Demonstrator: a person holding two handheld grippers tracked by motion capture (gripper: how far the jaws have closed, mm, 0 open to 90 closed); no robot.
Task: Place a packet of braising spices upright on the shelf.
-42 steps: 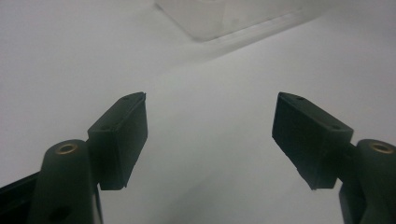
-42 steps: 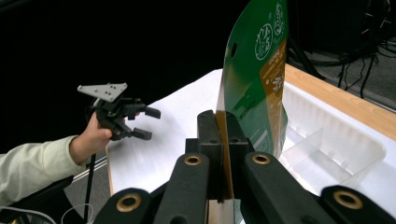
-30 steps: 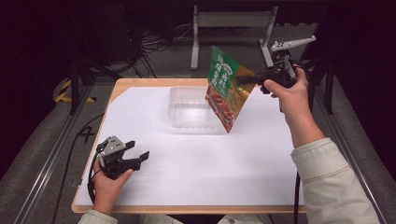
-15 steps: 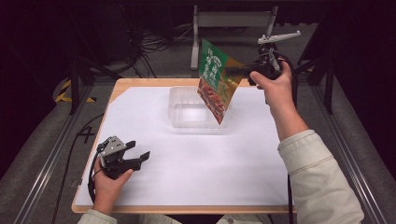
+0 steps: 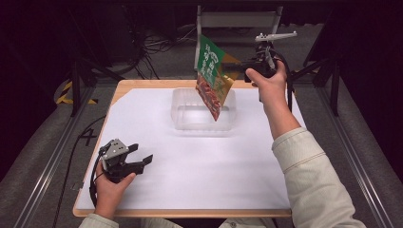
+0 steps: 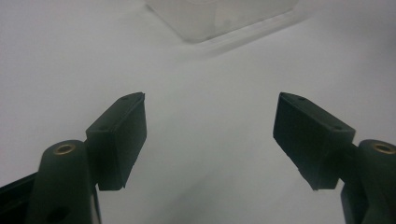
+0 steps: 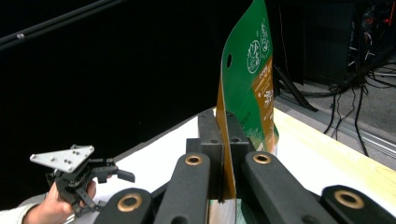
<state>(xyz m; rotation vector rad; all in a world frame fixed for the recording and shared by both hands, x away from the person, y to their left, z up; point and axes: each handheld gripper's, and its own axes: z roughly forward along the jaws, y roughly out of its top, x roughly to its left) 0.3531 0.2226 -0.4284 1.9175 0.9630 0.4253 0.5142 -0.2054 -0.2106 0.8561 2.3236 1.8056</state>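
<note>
A green and orange snack pouch [image 5: 213, 76] hangs tilted in the air above a clear plastic container [image 5: 181, 114] at the back middle of the table. My right gripper [image 5: 237, 67] is shut on the pouch's edge; in the right gripper view the two jaws pinch the pouch [image 7: 247, 93] between them. My left gripper [image 5: 142, 159] rests low over the white table surface [image 5: 199, 166] at the front left, open with nothing between its fingers [image 6: 122, 135]. The container's corner [image 6: 210, 18] lies ahead of it.
A metal stand [image 5: 237, 19] rises behind the table. Black rails [image 5: 43, 161] run along both sides, with cables on the floor at the back. The table's wooden edge [image 5: 142, 84] frames the white sheet. The left hand and its gripper [image 7: 79, 177] are seen far off.
My right gripper has carried the pouch up and to the left, from the container's right side to above it. The left gripper has stayed in place.
</note>
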